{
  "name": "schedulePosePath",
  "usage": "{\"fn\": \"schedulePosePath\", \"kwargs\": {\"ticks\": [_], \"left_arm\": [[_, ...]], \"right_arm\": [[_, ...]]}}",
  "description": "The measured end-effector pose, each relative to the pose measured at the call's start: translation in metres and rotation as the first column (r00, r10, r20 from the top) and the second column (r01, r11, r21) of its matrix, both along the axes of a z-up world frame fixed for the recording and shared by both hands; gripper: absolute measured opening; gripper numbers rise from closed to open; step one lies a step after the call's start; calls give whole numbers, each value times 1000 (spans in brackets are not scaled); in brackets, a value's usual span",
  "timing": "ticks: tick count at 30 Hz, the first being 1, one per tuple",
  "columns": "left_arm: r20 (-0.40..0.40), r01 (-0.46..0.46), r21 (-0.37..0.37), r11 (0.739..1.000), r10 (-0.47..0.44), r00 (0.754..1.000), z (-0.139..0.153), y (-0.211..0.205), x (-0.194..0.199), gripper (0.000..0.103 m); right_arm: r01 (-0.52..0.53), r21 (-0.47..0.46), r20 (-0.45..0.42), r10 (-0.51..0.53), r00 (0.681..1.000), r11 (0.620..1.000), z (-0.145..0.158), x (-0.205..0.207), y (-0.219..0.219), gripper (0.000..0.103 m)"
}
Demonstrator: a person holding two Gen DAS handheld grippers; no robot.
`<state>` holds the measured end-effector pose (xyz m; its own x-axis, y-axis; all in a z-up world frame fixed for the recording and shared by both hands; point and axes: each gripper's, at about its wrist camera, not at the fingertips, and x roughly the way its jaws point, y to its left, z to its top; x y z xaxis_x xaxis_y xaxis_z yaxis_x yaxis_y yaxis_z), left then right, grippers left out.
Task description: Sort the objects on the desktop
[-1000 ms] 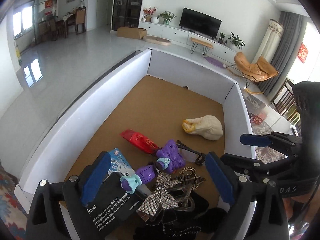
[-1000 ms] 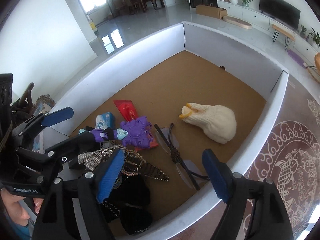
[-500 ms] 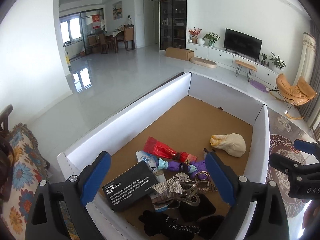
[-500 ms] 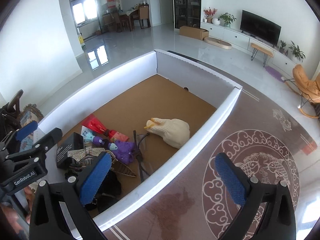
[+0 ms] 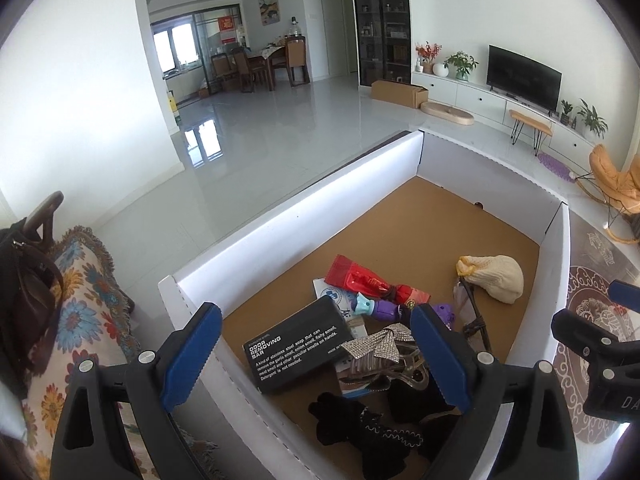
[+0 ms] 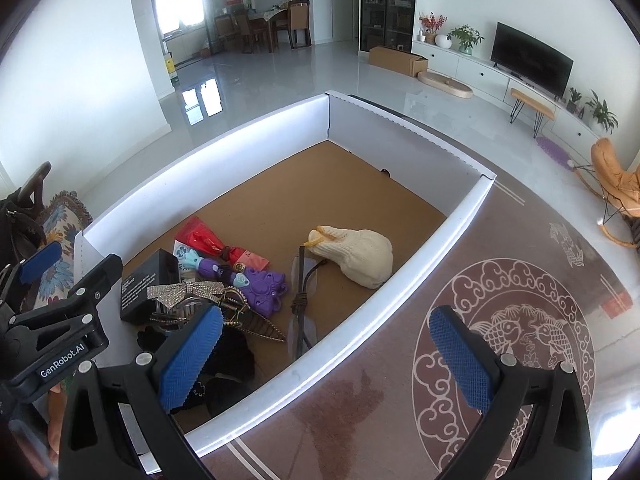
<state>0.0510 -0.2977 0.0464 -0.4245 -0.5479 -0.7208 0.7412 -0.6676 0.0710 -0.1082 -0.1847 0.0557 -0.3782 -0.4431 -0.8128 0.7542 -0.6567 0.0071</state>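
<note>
A white-walled box [image 5: 280,224] with a brown floor holds a pile at its near end: a black soap box [image 5: 298,348], a red packet [image 5: 356,278], a purple toy [image 6: 260,282], a rhinestone bow clip [image 5: 380,346], glasses [image 6: 302,300] and black fabric [image 5: 360,424]. A cream knitted hat [image 5: 494,278] lies apart, also in the right wrist view [image 6: 356,256]. My left gripper [image 5: 316,360] is open and empty above the box's near corner. My right gripper [image 6: 324,360] is open and empty above the box's right wall.
The far half of the box floor [image 6: 320,184] is bare. A brown table top with a fish pattern [image 6: 520,332] lies right of the box. A floral cushion [image 5: 80,304] and a dark bag [image 5: 24,280] sit to the left.
Both grippers have pulled back and up from the pile, so the whole box now shows. Both stay open and empty. The objects have not moved.
</note>
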Motion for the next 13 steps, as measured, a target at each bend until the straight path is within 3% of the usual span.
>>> {"fn": "schedulePosePath", "kwargs": {"ticks": [2,8,13], "left_arm": [[-25,-3,28,1000,4,1000,1,-4,4,96],[-36,36,8,999,-36,999,2,-1,4,98],[-77,18,-17,1000,-19,997,5,5,9,100]], "right_arm": [[-5,8,6,5,1000,1000,-3,1,-4,103],[-7,18,14,7,1000,1000,-10,2,-7,103],[-2,16,19,2,1000,1000,-11,-1,-5,103]]}}
